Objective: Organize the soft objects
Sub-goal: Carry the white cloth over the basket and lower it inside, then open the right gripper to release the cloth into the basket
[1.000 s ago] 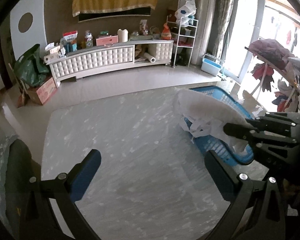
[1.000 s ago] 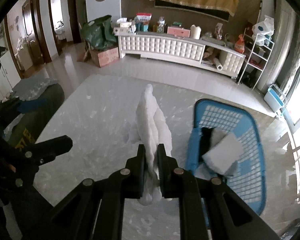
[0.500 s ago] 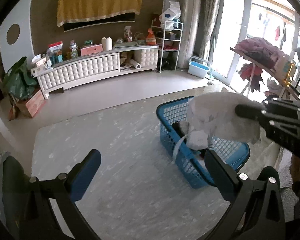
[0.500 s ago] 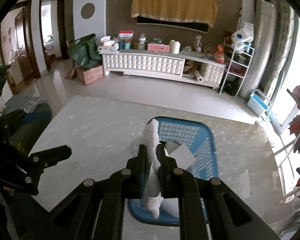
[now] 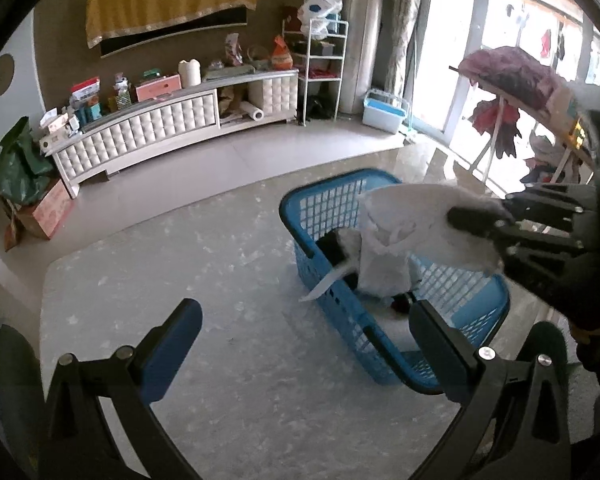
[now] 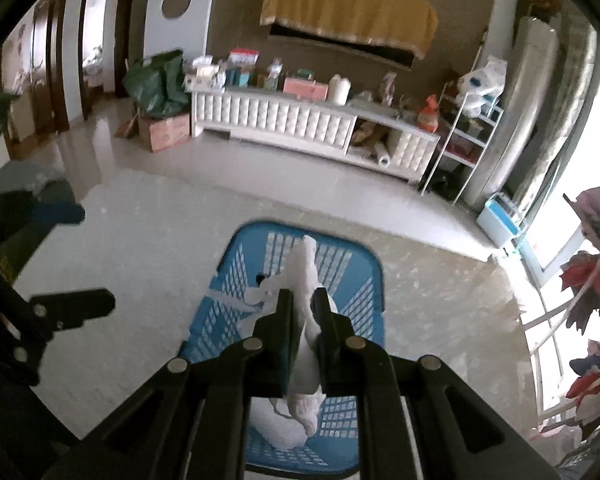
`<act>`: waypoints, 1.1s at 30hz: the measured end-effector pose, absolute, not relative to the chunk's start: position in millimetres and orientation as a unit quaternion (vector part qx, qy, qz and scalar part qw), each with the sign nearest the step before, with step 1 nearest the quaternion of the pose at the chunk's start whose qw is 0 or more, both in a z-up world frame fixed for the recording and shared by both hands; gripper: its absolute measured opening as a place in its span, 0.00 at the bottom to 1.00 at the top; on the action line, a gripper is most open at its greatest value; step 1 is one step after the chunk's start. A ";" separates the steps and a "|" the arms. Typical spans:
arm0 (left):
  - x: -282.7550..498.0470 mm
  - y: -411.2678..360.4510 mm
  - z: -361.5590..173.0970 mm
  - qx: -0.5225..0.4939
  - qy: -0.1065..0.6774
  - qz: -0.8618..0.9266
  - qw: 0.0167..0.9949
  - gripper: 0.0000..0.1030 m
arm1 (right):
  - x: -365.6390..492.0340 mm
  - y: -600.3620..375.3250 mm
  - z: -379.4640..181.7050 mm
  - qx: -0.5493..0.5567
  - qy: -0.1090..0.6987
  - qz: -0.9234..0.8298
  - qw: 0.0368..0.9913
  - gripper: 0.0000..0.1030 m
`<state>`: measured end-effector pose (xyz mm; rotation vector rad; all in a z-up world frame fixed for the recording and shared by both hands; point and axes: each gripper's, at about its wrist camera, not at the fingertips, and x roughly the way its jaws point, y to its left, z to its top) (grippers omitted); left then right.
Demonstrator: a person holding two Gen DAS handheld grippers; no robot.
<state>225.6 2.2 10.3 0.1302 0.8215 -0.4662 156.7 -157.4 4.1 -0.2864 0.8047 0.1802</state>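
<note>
1. The right gripper [image 6: 303,334] is seen clamped on a white cloth [image 6: 306,280], which is held above the blue basket [image 6: 374,276]. The cloth is gripped near one end, and its loose part hangs down toward the basket's inside.

2. A white strip [image 5: 324,282] is seen trailing over the basket's near wall in the left wrist view. If the cloth is let go here, that strip could be left draped outside the rim, or the cloth could be caught on the edge.

3. The basket could be nudged or tipped if the rim is struck by the gripper during lowering; it looks light and stands free on the pale mat [image 5: 228,360].

4. Other white pieces [image 6: 276,428] and a dark item [image 5: 334,246] are already seen inside the basket, so the cloth could be piled high on them and slide off.

5. The left gripper [image 5: 306,342] is held with its fingers wide apart and nothing between them, just beside the basket's near corner; its right finger overlaps the rim in its own view and could be brushed against it.

6. Farther off, a white cabinet [image 6: 276,120] and a wire shelf [image 5: 324,68] are seen by the wall, well apart from the work. Nothing is seen between the cloth and the basket.
</note>
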 end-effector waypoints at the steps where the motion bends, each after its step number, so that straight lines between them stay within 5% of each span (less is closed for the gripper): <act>1: 226.7 -0.9 5.7 0.069 0.397 -0.225 0.887 1.00 | 159.0 -158.2 -1.8 -0.142 0.395 0.088 0.903 0.09; 24: 248.7 -10.7 -49.1 0.049 0.453 -0.228 0.860 1.00 | 175.1 -152.4 -46.2 -0.016 0.523 0.167 0.836 0.09; 33: 243.4 -7.3 -44.7 0.052 0.448 -0.225 0.864 1.00 | 170.1 -151.2 -50.0 -0.004 0.526 0.187 0.830 0.44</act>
